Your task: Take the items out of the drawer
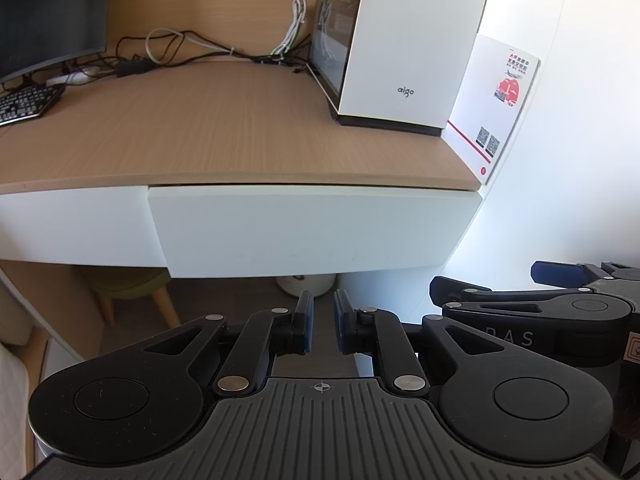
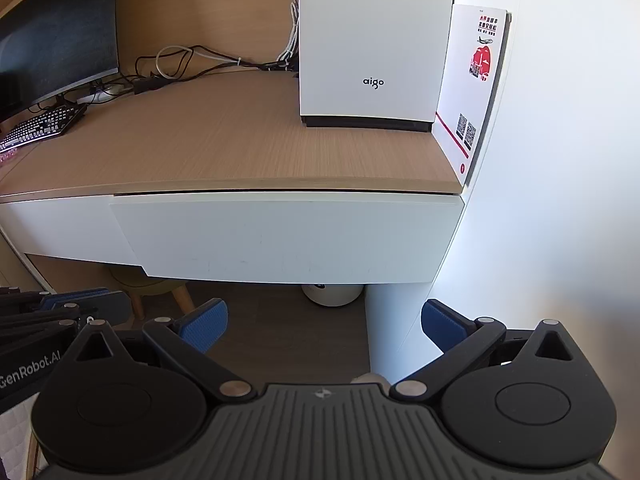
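Note:
The white drawer sits under the wooden desk top with its front closed, so its contents are hidden. In the right wrist view the same drawer fills the middle. My left gripper hovers below and in front of the drawer, with its blue pads nearly together, a narrow slit between them and nothing held. My right gripper is open wide with nothing between its fingers, and is also below the drawer front. Neither gripper touches the drawer.
A white aigo computer case stands at the desk's back right beside a white card with red print. A monitor, keyboard and cables are at the left. Under the desk are a stool and a white round container.

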Motion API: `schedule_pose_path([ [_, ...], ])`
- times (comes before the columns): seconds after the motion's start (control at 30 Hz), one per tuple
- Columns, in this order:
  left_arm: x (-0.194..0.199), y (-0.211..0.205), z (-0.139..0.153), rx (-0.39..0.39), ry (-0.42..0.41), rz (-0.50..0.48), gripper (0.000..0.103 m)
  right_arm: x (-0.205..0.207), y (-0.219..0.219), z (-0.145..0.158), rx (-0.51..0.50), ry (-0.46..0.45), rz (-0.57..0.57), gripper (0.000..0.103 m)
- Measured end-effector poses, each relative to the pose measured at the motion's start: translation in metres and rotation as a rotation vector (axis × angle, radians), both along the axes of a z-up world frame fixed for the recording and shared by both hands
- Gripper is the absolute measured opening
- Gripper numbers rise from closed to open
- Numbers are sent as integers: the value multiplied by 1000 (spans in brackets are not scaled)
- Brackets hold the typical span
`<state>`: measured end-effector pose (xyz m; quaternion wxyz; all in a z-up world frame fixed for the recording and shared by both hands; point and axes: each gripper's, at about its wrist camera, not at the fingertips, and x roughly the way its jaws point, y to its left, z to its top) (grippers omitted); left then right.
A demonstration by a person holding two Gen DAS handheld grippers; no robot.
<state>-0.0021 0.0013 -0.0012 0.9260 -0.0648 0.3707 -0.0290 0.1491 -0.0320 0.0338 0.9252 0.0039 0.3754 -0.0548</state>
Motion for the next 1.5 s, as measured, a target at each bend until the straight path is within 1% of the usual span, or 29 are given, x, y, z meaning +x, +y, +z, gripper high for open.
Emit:
schedule_pose_path([
  [1.5,1,0,-2,-9,9,-1,14,-2,4,-1,5,9,-1,103],
])
